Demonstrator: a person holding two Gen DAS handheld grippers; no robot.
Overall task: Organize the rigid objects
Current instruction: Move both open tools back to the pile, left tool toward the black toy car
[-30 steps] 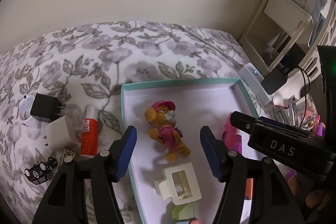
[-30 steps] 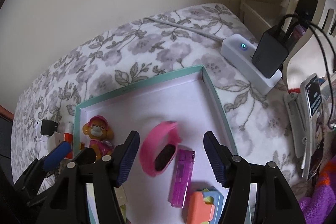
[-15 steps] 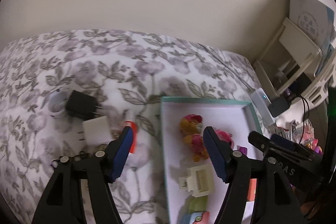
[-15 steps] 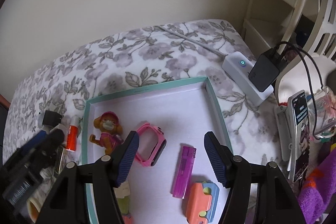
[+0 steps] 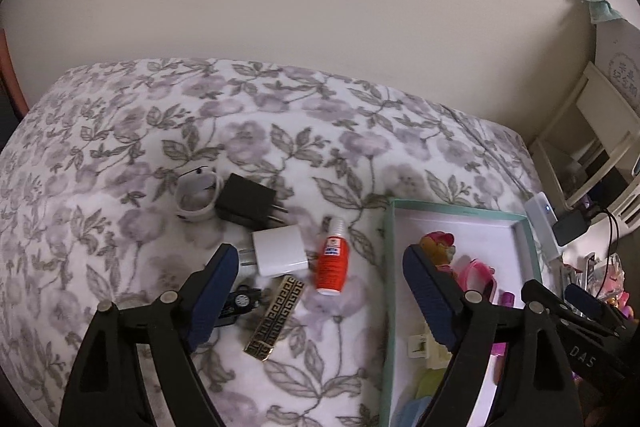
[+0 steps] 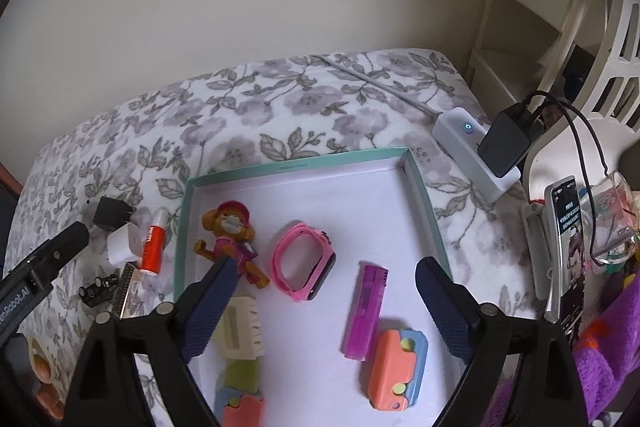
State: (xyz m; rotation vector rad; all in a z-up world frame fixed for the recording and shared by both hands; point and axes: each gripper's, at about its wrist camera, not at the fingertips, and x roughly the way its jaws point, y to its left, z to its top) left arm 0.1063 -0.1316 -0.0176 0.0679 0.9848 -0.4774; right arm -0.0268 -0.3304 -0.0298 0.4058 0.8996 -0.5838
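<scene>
A teal-rimmed white tray (image 6: 294, 167) lies on the floral bedspread. It holds a pup toy (image 6: 232, 235), a pink watch (image 6: 304, 261), a purple lighter (image 6: 366, 311), a cream hair clip (image 6: 238, 327) and orange-blue toys (image 6: 396, 367). My right gripper (image 6: 320, 299) is open and empty above the tray. My left gripper (image 5: 320, 291) is open and empty over loose items left of the tray (image 5: 390, 267): an orange glue bottle (image 5: 332, 263), a white charger (image 5: 278, 251), a black charger (image 5: 246, 205), a gold patterned bar (image 5: 276, 317) and a small black part (image 5: 240, 303).
A white ring-shaped band (image 5: 196, 195) lies beside the black charger. A white power strip (image 6: 474, 151) with a black adapter sits at the bed's right edge. A phone (image 6: 570, 227), cables and a white shelf (image 6: 532, 27) crowd the right side. The wall is behind the bed.
My left gripper has swung left from over the tray to over the loose items. My right gripper has drawn back and up; the pink watch now rests in the tray.
</scene>
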